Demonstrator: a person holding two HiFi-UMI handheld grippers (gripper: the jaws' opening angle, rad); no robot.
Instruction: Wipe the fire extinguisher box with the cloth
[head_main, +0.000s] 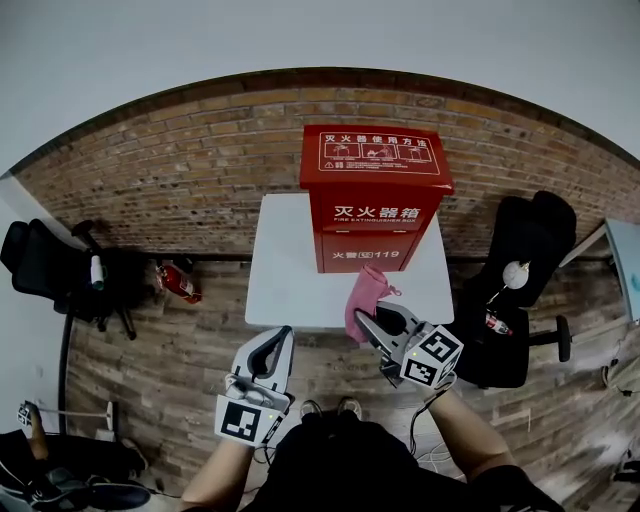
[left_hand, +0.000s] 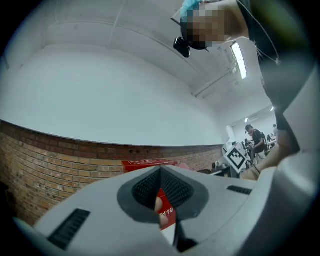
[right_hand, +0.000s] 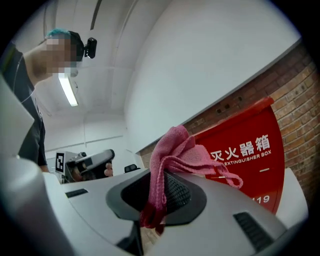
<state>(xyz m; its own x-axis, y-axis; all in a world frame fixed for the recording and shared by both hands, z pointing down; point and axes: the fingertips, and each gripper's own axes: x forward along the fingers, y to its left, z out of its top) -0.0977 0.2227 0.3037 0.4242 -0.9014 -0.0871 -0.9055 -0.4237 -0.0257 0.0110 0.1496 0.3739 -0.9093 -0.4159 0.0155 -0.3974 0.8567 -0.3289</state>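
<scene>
Bright, even light shows the fire extinguisher box sharply. Around it the brick wall bows with fisheye distortion.

White table standing on brick-patterned floor. Red fire extinguisher box stands upright on the table's far half, right of centre.

Ahead of you a red-brown brick wall runs across the lower part of the room, with a plain white painted wall above it, and below you lies a brown plank-patterned floor. A square white table stands near the brick, with a black office chair to your left and a second black swivel chair to your right. Over your head a long white tube light glows on the white ceiling.
</scene>
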